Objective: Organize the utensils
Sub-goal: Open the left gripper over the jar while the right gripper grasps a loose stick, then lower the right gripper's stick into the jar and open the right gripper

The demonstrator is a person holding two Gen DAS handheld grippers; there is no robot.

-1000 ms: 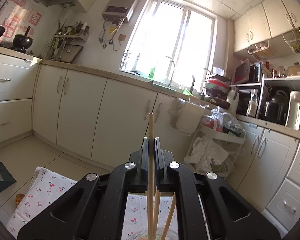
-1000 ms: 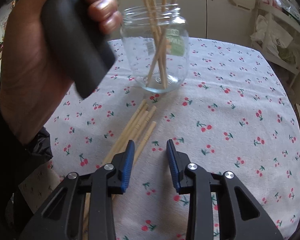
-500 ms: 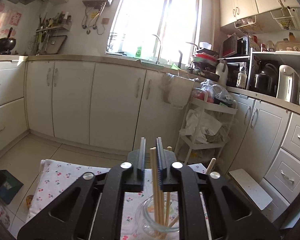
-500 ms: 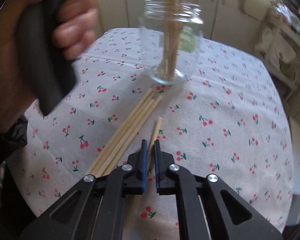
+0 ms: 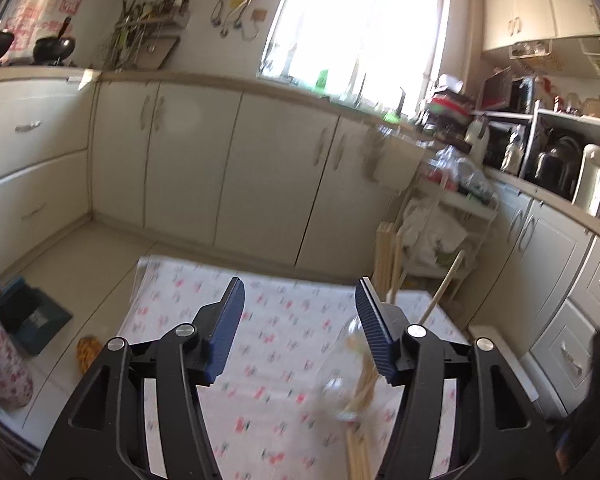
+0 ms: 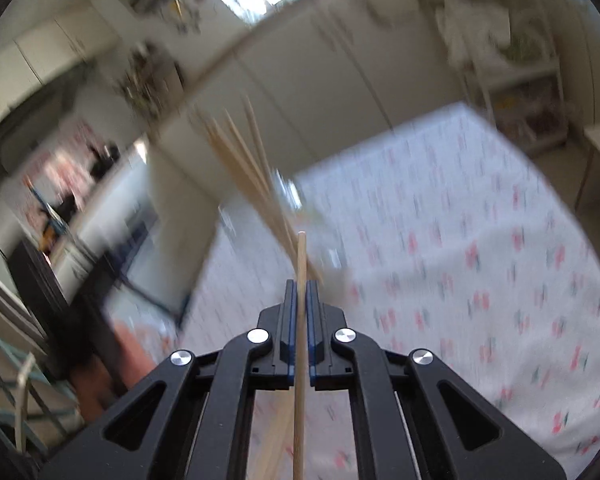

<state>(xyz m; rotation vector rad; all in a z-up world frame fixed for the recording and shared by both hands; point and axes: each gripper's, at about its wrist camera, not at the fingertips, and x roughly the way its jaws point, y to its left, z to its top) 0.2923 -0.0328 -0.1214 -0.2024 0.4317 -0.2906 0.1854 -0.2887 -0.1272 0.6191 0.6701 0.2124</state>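
My left gripper point(image 5: 300, 300) is open and empty above the cherry-print tablecloth point(image 5: 284, 344). A clear glass jar point(image 5: 346, 376) with several wooden chopsticks point(image 5: 388, 264) stands just right of it, partly behind the right finger. My right gripper point(image 6: 299, 292) is shut on one wooden chopstick point(image 6: 300, 320), held lengthwise between the fingers and lifted off the table. In the blurred right wrist view the jar's chopsticks point(image 6: 248, 168) fan up just beyond the gripper.
More loose chopsticks point(image 5: 358, 452) lie on the cloth below the jar. Kitchen cabinets point(image 5: 220, 168) run behind the table. A wire cart point(image 5: 440, 220) stands at the right. A floral container point(image 5: 0, 364) sits at the left edge.
My left gripper let its chopstick go into the jar, opened wide and shifted left. My right gripper shut on a loose chopstick and lifted it, swinging up toward the jar.
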